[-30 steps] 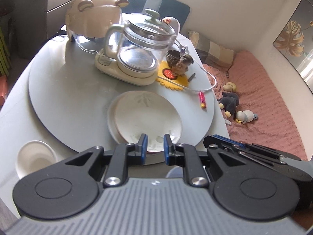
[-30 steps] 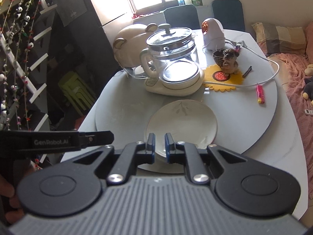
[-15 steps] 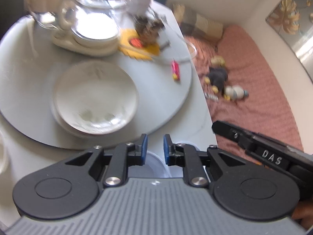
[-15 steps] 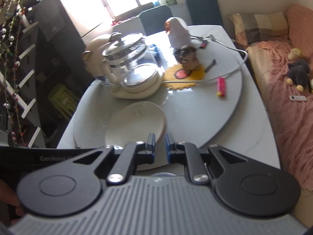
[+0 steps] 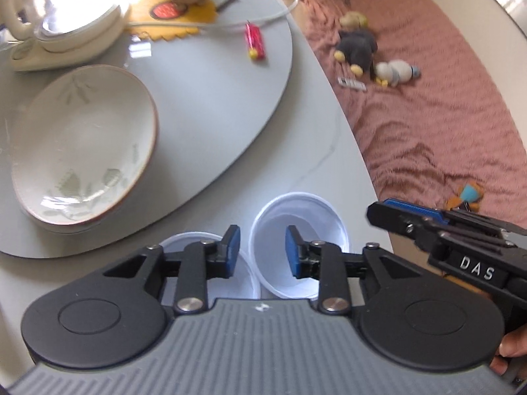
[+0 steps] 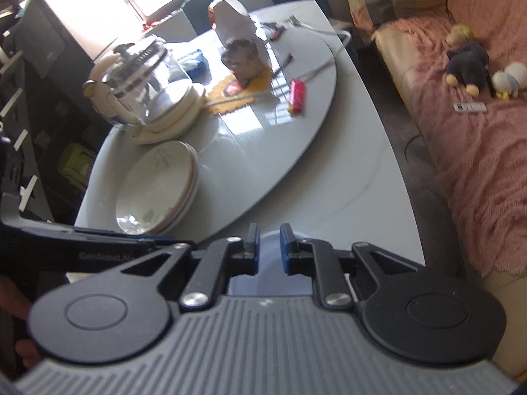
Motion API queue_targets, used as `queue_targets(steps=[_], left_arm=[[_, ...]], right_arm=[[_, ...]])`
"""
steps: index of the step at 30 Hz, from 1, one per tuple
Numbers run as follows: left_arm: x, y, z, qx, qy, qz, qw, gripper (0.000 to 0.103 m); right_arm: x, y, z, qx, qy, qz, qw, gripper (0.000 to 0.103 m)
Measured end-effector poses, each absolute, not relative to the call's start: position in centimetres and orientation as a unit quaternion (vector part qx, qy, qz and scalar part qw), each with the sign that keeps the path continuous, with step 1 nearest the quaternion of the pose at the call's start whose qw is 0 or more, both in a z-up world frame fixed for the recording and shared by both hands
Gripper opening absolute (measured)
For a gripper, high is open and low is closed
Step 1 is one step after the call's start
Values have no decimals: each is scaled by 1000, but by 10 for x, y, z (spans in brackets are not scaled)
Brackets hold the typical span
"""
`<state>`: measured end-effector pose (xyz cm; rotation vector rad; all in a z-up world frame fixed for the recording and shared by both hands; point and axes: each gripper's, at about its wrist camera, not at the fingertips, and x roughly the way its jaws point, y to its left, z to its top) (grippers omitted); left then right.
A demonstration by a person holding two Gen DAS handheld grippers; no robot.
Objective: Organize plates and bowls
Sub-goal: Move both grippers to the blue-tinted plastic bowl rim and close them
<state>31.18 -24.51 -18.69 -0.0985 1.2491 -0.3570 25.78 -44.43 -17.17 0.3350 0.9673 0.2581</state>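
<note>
Two white bowls stand side by side at the table's near edge: one (image 5: 306, 230) under my left gripper (image 5: 260, 251), a second (image 5: 243, 283) half hidden below its left finger. The left jaws are opening, straddling the first bowl's left rim without pressing on it. Stacked cream plates (image 5: 82, 144) with a leaf pattern rest on the grey turntable (image 5: 214, 98), to the upper left. In the right wrist view my right gripper (image 6: 266, 247) hangs over a pale bowl (image 6: 268, 263); its jaws are opening, with nothing pinched. The plates (image 6: 158, 191) lie to its left.
A glass kettle (image 6: 145, 79) on a cream base, a yellow mat with a figurine (image 6: 240, 59), a red lighter (image 6: 296, 93) and a white cable sit on the turntable. A pink sofa (image 6: 477, 151) with plush toys runs along the right. The other gripper (image 5: 461, 250) shows at right.
Both grippers swung right and down from over the plates to the white bowls at the table's near edge. Both pairs of jaws went from nearly shut to partly open.
</note>
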Motion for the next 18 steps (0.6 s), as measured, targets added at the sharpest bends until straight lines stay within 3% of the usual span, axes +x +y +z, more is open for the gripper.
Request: queue_targets(steps=[2, 3, 18], left_arm=[[316, -250, -194, -41, 588, -167, 790, 37], [318, -252, -198, -39, 591, -166, 788, 37], [345, -282, -236, 4, 608, -171, 775, 37]], right_arm=[[260, -451, -181, 173, 472, 115, 857, 40], [261, -455, -185, 182, 474, 113, 854, 43], [273, -478, -243, 239, 545, 107, 796, 41]])
